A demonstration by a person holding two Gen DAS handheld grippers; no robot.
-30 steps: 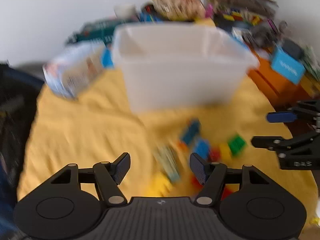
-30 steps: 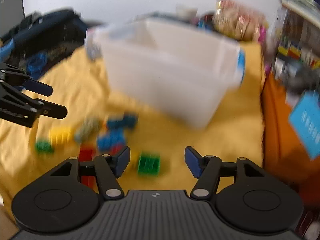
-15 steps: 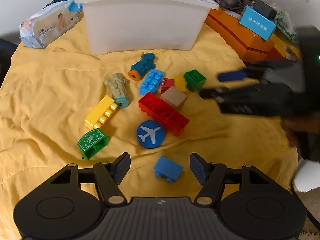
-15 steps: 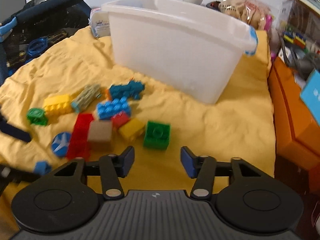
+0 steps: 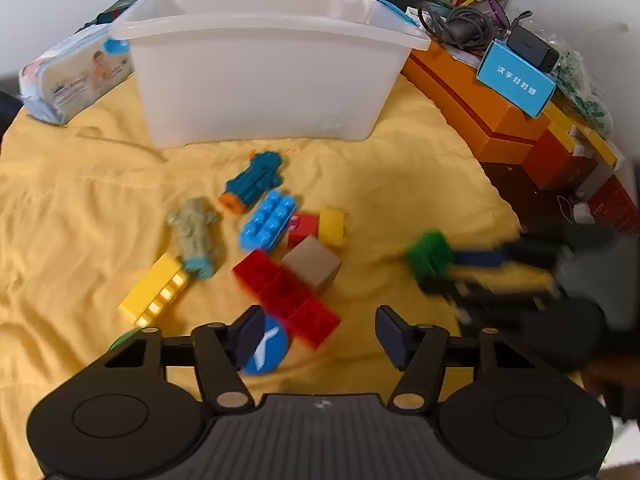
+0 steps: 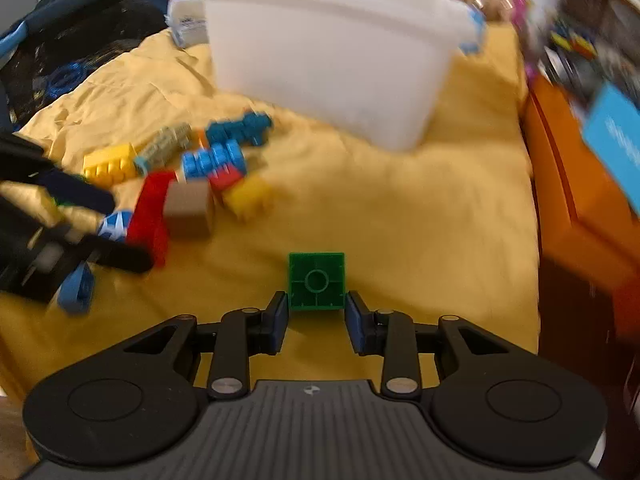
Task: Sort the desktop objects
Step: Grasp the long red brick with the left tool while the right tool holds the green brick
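My right gripper (image 6: 316,312) is shut on a green brick (image 6: 317,282) and holds it above the yellow cloth (image 6: 380,208); it shows blurred in the left wrist view (image 5: 430,256). My left gripper (image 5: 316,332) is open and empty over a red brick (image 5: 286,290) and a blue airplane disc (image 5: 264,350). Several toys lie ahead: a brown cube (image 5: 312,264), a light blue brick (image 5: 270,224), a yellow brick (image 5: 154,288), a teal toy (image 5: 254,178). A white bin (image 5: 264,64) stands behind them.
A wipes pack (image 5: 72,76) lies left of the bin. Orange boxes (image 5: 480,112) with a blue card (image 5: 516,80) and cables line the right side. A dark bag (image 6: 68,40) sits at the far left of the right wrist view.
My right gripper has closed on the green brick and lifted it off the cloth. My left gripper moved forward, closer to the toy pile.
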